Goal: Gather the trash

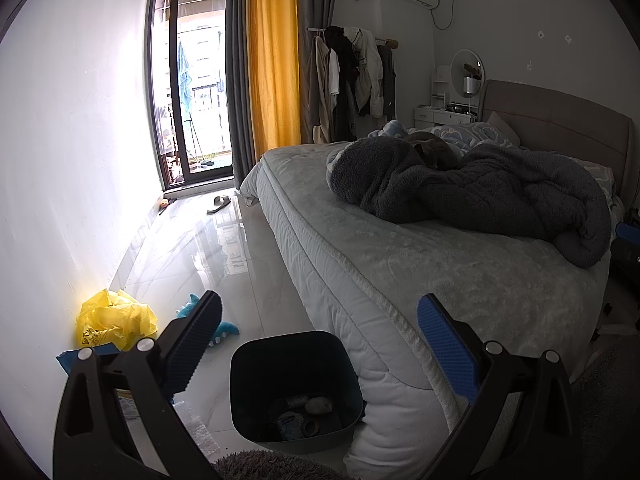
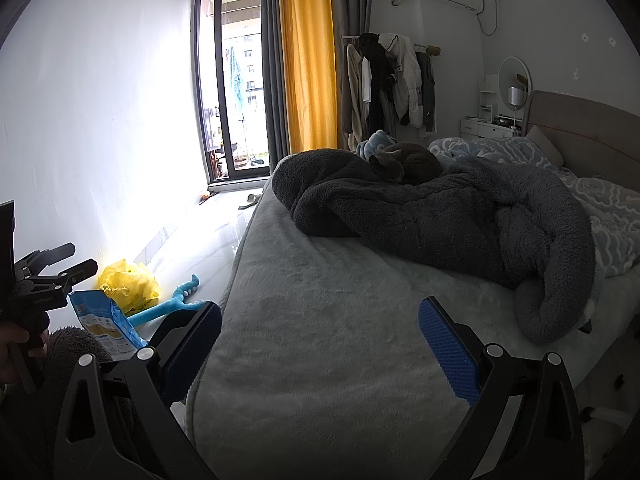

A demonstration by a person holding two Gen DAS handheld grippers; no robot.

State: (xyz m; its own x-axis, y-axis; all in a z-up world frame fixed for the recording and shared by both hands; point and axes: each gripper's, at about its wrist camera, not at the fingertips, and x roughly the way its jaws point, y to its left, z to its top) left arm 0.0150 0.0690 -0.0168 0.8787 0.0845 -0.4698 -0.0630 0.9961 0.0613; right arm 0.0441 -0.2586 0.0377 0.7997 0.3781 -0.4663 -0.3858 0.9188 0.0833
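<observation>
My left gripper (image 1: 322,346) is open with nothing between its blue pads, held above a dark bin (image 1: 256,364) that stands on the floor against the bed's corner. Several crumpled bits of trash (image 1: 308,410) lie in the bin's bottom. A crumpled yellow plastic bag (image 1: 114,320) (image 2: 128,284) sits by the wall. A blue snack pouch (image 2: 106,320) stands beside it, mostly hidden behind my left finger in the left wrist view. My right gripper (image 2: 320,348) hovers open and empty over the bed's near edge. The left gripper (image 2: 85,257) shows at the far left there, held by a hand.
A blue plush toy (image 1: 218,330) (image 2: 172,304) lies on the glossy tile floor. Bubble wrap (image 1: 196,428) lies left of the bin. The bed (image 2: 320,280) carries a dark fleece blanket (image 2: 440,216) and a curled grey cat (image 2: 408,164). A slipper (image 1: 219,203) lies near the balcony door.
</observation>
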